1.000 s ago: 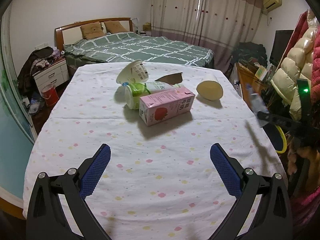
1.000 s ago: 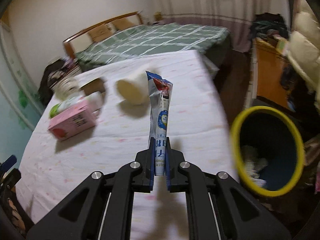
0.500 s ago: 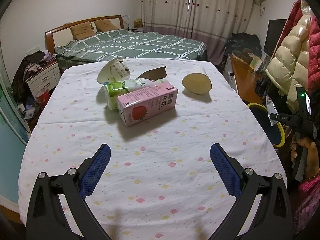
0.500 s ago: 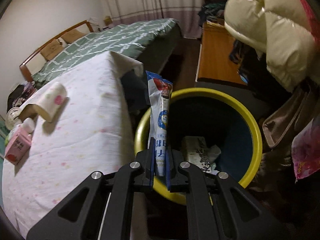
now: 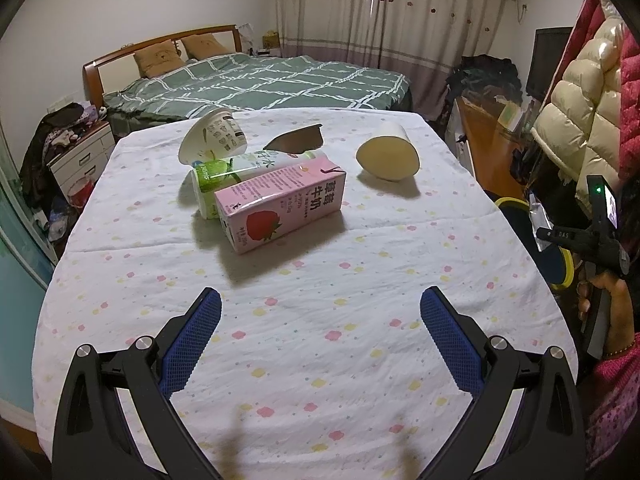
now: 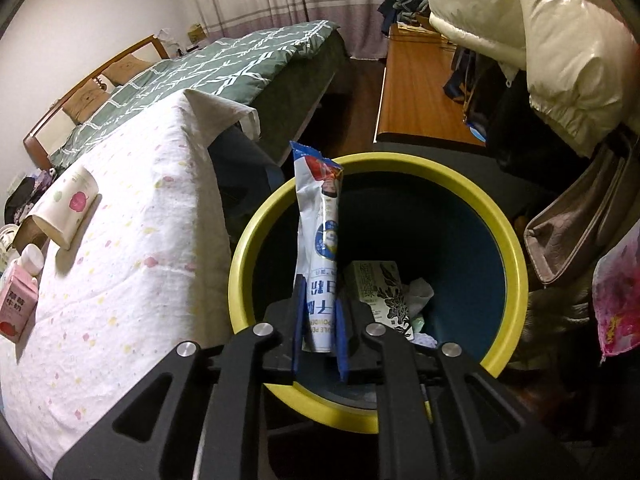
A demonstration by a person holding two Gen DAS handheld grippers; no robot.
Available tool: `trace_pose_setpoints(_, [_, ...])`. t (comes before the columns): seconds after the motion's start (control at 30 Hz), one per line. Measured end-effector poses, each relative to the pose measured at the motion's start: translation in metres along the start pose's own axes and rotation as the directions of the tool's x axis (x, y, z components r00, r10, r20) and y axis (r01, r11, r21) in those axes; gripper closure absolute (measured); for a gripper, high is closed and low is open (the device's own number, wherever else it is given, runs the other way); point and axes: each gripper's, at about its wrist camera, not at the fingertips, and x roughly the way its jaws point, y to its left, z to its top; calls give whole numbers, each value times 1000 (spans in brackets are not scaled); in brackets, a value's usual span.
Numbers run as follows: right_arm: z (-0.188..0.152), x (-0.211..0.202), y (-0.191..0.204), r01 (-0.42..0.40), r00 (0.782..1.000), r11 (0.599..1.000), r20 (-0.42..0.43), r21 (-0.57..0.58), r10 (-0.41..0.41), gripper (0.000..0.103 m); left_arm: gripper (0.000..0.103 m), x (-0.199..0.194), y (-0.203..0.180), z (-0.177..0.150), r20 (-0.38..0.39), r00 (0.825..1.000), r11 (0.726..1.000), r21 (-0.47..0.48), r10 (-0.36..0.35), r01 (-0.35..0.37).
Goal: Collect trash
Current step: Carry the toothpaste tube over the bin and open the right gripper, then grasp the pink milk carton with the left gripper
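Trash here is a blue-and-white sachet, standing upright between the blue pads of the right gripper, whose jaws have just been easing apart with it between them, over the yellow-rimmed bin. The left gripper hangs wide open above the tablecloth, short of the pink milk carton, green bottle and cups.

Glossy plastic sachet; matt cotton tablecloth; paper carton.
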Motion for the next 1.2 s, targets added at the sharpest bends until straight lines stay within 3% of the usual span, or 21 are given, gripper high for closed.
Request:
trace_pose_setpoints(0.17, [1, 0, -2, -4, 1000, 1000, 2, 6, 4, 84, 5, 4, 0, 0, -5, 1000, 1000, -1, 1, -1])
trace_pose_setpoints(0.5, [1, -2, 1, -18, 1000, 1000, 7, 0, 18, 83, 5, 13, 10, 8, 13, 1000, 1000, 6, 5, -5])
trace_pose_setpoints(0.83, [1, -5, 11, -33, 999, 999, 9, -8, 33, 82, 5, 55, 40, 36, 12, 999, 999, 18, 40, -40])
trace_pose_setpoints(1.03, [1, -1, 16, -38, 999, 999, 0, -17, 38, 82, 5, 87, 49, 41, -44, 999, 1000, 5, 16, -16])
trace_pose_setpoints(1.2, [2, 0, 16, -41, 999, 999, -2, -14, 41, 82, 5, 97, 36, 44, -48, 999, 999, 35, -24, 26])
